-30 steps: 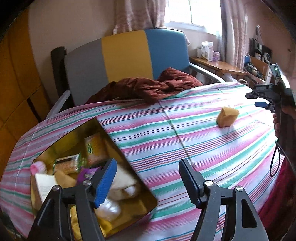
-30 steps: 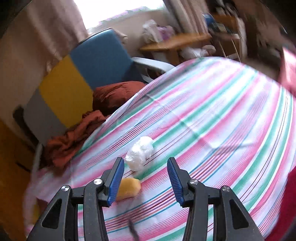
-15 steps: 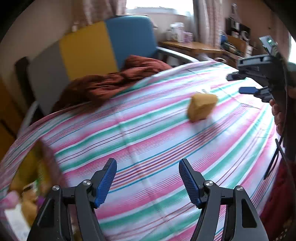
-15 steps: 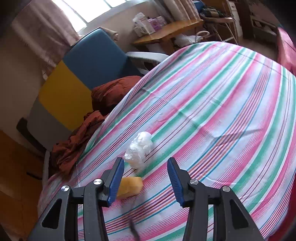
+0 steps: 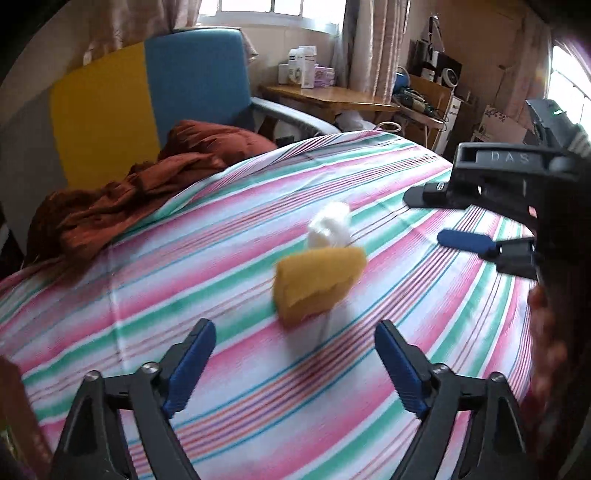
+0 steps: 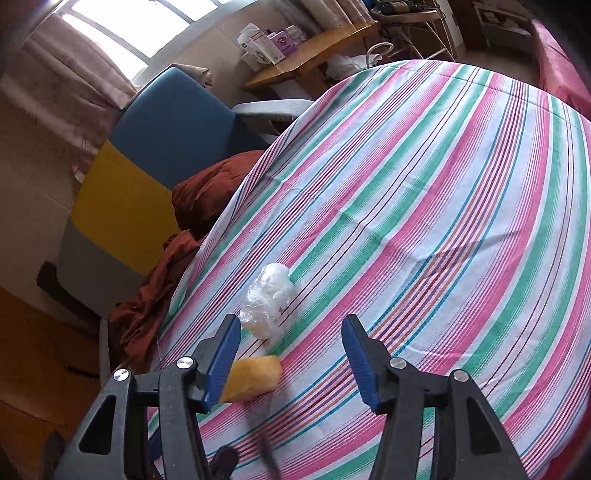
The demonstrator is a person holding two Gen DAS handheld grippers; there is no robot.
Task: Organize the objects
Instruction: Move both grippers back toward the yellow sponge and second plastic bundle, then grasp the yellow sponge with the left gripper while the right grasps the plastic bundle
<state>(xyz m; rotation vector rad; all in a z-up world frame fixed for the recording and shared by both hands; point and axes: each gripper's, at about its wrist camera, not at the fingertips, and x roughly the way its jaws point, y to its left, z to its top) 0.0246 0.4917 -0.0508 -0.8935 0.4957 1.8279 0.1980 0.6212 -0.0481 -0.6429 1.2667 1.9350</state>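
Yellow sponge [image 5: 317, 282] lies on the striped cloth [image 5: 229, 229] that covers the counter, ahead of the left gripper [image 5: 293, 363] and a little right of the midline between its blue pads. The left gripper's jaws stand wide apart, with nothing between them. Just behind the yellow sponge, and touching or nearly touching it from this angle, sits a crumpled clear plastic bundle [image 5: 330, 225]; motion blur softens both things in the left wrist view.

In the right wrist view the yellow sponge [image 6: 253, 376] shows partly behind the left-hand blue pad of the right gripper [image 6: 290, 362], and the plastic bundle [image 6: 267, 301] lies just beyond it on the striped cloth [image 6: 424, 206]. The right gripper's jaws are also spread wide, holding nothing. Seen from the left wrist, the right gripper [image 5: 448, 218] hangs over the right side of the counter, apart from both things, with the person's hand [image 5: 546, 339] blurred below it.

At the far edge of the counter a rust-red cloth [image 5: 140, 184] is heaped against a chair with a grey, yellow and blue back [image 5: 147, 96]. A wooden side table [image 5: 332, 96] with small boxes stands under the window [image 5: 269, 5].
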